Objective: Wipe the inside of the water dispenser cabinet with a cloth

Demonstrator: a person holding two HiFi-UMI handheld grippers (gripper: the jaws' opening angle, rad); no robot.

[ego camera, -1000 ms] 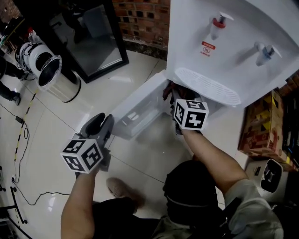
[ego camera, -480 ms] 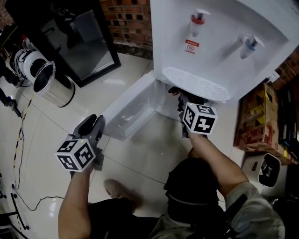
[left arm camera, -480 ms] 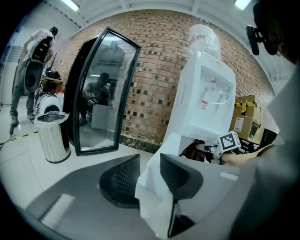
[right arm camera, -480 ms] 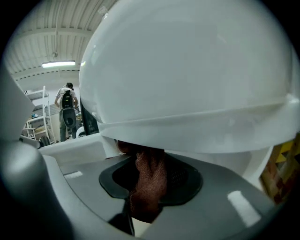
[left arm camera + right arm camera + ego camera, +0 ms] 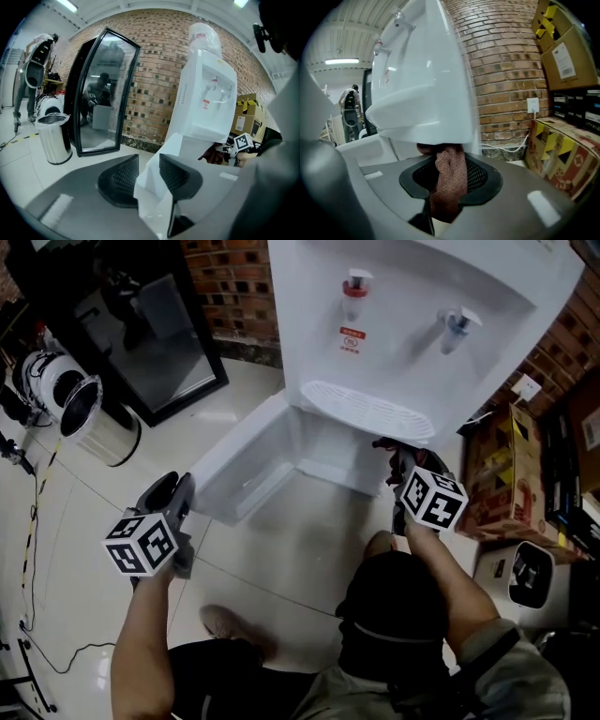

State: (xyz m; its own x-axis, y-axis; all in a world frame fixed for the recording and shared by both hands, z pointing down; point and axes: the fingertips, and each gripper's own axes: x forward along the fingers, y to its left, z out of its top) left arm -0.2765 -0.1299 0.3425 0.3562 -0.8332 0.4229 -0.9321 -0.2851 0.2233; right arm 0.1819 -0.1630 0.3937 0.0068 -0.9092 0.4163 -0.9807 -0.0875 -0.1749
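While the rust-brown knitted cloth (image 5: 451,164) hangs pinched in the right gripper (image 5: 449,180) beside the right edge of the open white cabinet (image 5: 323,451), the hollow lies leftward of those jaws. The left gripper (image 5: 149,176), clamped on the white plastic door (image 5: 234,479), sits farther out.

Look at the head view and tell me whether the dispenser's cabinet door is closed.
No, the cabinet door stands swung wide open, its white inner face showing.

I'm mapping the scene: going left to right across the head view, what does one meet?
Bin → left gripper → door → right gripper → box.
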